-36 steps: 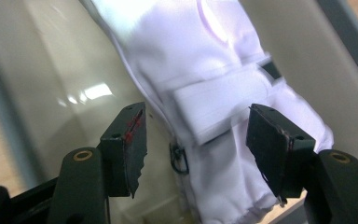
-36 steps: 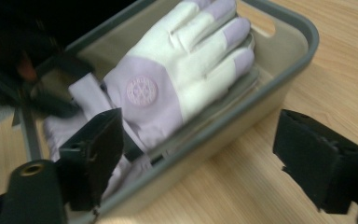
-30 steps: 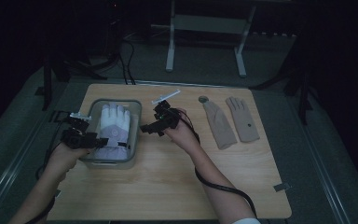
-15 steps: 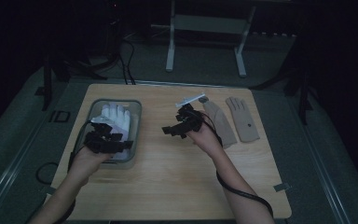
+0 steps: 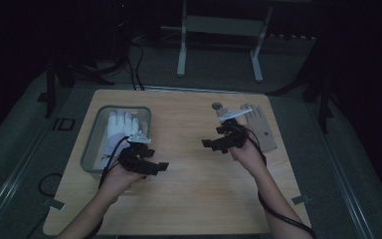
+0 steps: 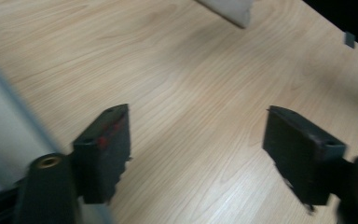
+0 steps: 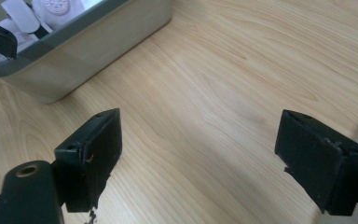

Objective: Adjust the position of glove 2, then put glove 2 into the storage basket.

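Left gripper (image 5: 151,167) beside the metal tray (image 5: 90,149); jaws have just been opening, wide now, nothing between them. Right gripper (image 5: 219,144) gaping and empty over bare table (image 5: 194,199), just short of the grey glove (image 5: 261,130). White glove (image 5: 118,128) lies in the tray. Risks: right jaws may pinch only one layer or a finger and drag the grey glove; left cable could catch the tray rim and shift it

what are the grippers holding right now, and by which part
Nothing. The left gripper and right gripper both have open jaws over bare table; the left jaws have just been opening.
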Demonstrator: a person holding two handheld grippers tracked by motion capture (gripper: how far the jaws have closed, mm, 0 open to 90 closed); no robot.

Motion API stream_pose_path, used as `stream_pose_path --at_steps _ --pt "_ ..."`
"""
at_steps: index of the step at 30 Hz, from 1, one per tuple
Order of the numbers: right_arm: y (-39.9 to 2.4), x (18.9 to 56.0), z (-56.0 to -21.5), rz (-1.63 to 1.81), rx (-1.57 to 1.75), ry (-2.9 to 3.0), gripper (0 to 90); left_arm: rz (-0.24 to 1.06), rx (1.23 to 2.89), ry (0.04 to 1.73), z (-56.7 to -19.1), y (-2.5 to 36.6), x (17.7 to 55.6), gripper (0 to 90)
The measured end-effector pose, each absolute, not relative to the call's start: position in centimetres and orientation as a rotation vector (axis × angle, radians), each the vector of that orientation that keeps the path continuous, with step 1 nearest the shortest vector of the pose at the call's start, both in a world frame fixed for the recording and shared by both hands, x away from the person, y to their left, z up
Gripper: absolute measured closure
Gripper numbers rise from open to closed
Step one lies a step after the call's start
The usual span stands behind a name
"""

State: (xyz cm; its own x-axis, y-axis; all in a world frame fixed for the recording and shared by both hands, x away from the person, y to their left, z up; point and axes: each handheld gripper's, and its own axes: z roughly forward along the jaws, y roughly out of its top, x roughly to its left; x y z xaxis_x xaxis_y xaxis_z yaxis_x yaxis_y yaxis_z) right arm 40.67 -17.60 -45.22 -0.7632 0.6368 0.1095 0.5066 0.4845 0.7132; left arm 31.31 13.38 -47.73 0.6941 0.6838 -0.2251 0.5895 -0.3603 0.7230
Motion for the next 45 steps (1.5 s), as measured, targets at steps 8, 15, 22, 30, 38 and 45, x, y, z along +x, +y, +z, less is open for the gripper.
stream_pose_path --at_steps 8,15,22,30,38,45 --pt "-21.5 40.0 -46.3 1.094 1.011 2.517 14.8 0.151 2.081 0.923 -49.6 10.5 31.2 14.3" --pt "-24.8 39.9 -47.8 1.118 1.06 2.475 14.8 0.148 2.044 0.841 -51.9 9.0 30.3 14.3" --pt "-27.0 40.8 -49.3 1.149 1.083 2.414 13.6 0.155 2.093 0.815 -54.3 7.5 29.0 7.3" --pt "-28.7 43.3 -50.6 1.142 1.085 2.371 13.6 0.189 2.073 0.804 -55.7 7.0 28.2 2.5" --pt "-28.4 45.3 -51.7 1.071 1.113 2.301 14.2 0.214 2.045 0.806 -56.2 7.6 28.0 2.2" --pt "-27.9 47.1 -52.3 1.022 1.109 2.282 23.9 0.271 2.04 0.799 -56.7 7.9 27.8 1.4"
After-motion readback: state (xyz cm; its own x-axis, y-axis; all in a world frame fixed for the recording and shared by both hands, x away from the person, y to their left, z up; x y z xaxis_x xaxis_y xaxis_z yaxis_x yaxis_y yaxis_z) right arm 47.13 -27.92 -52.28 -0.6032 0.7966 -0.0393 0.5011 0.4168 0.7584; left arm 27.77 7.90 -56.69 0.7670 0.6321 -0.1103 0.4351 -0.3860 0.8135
